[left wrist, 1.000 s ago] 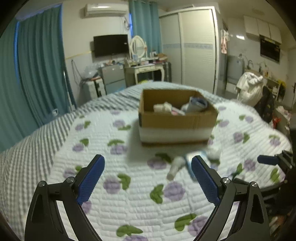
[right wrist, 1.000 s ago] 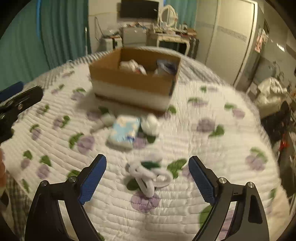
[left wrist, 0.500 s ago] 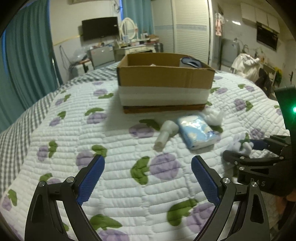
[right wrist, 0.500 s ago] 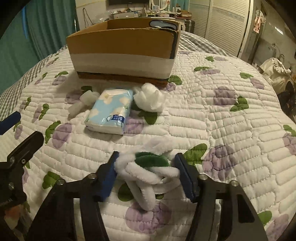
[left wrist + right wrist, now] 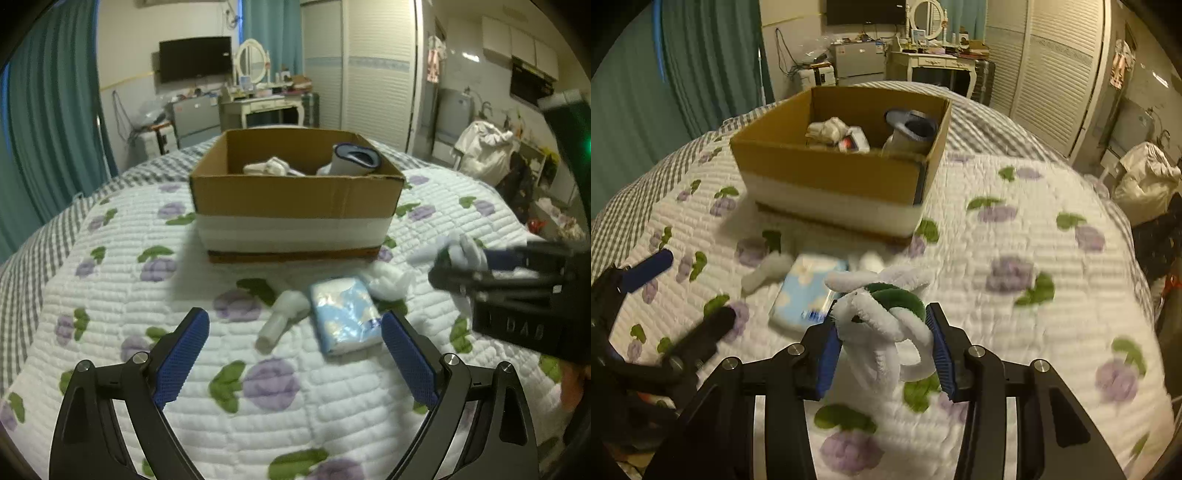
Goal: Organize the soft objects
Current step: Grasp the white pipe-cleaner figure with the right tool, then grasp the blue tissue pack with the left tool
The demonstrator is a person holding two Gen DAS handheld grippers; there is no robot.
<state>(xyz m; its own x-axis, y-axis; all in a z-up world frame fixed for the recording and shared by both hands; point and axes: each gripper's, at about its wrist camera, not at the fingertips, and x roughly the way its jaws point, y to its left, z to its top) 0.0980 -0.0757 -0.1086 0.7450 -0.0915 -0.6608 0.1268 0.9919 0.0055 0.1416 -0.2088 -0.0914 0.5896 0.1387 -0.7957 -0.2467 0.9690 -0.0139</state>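
One cardboard box [image 5: 295, 199], one blue tissue pack [image 5: 345, 317], two claws, three loose white soft items.

Both wrist views face the cardboard box [image 5: 295, 199] nearby.

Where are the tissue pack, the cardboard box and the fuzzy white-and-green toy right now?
tissue pack [image 5: 345, 315]: left wrist view, middle of its blue wrapper.
cardboard box [image 5: 295, 199]: left wrist view, brown front wall.
fuzzy white-and-green toy [image 5: 882, 314]: right wrist view, knotted middle between the right gripper's pads.
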